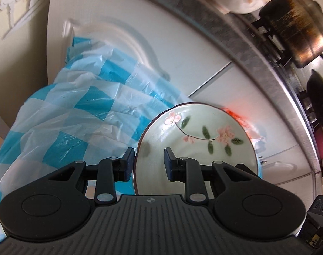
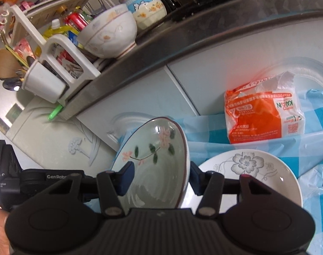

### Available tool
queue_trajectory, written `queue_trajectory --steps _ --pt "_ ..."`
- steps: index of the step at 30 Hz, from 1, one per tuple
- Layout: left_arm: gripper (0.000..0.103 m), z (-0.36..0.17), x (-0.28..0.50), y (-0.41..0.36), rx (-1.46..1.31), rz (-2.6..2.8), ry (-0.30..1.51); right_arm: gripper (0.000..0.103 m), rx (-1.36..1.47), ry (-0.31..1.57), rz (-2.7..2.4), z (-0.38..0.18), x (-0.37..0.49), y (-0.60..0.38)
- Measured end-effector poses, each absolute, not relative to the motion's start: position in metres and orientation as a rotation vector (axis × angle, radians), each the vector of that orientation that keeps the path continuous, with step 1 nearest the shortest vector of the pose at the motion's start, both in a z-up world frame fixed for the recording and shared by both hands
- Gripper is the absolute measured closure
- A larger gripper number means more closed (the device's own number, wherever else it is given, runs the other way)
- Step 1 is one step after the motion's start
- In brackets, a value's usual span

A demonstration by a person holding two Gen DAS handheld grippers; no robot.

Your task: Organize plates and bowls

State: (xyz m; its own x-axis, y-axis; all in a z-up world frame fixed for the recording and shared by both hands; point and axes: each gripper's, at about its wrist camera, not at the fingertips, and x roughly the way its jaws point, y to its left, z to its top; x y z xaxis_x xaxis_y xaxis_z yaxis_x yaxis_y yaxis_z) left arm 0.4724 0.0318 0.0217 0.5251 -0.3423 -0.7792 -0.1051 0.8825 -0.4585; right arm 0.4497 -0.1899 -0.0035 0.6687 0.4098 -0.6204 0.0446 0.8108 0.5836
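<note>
Step in hand: a judgement only, the green floral plate (image 2: 155, 165) is being carried between both grippers toward a stacking spot, likely the white plate with the grey flower (image 2: 252, 174)
Left gripper (image 1: 148, 163): spread, 1 pad outside the plate's rim and 1 over its inner face; whether the pads touch the plate cannot be told
Right gripper (image 2: 161, 178): straddles the same plate on edge, 1 pad on the glazed face, the other behind the back; it looks pinched, though contact is partly hidden
Where the plate is: held up tilted, in front of the white cabinet doors (image 2: 182, 80) and over the blue checked plastic sheet (image 2: 310, 191), just beside the white plate, which lies flat on that sheet
Nearby: an orange packet (image 2: 261, 116) rests on the sheet beyond the white plate; bowls (image 2: 110, 34) sit along the steel counter edge (image 2: 182, 40) above
Doing it well: level the plate before lowering, centre it over the white plate, keep 1 firm grip until it rests
Risk: glazed ware could slip from a shallow rim hold
</note>
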Motion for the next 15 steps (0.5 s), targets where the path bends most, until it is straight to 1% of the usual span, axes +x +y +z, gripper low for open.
queue_trajectory --steps 6,15 --pt "0.074 0.053 0.428 0.035 -0.5 -0.126 0.973 0.053 0.636 0.807 0.263 0.018 0.425 -0.189" --pt "0.074 0.093 0.329 0.041 -0.559 -0.021 0.901 0.055 0.647 0.829 0.389 0.049 0.375 -0.177"
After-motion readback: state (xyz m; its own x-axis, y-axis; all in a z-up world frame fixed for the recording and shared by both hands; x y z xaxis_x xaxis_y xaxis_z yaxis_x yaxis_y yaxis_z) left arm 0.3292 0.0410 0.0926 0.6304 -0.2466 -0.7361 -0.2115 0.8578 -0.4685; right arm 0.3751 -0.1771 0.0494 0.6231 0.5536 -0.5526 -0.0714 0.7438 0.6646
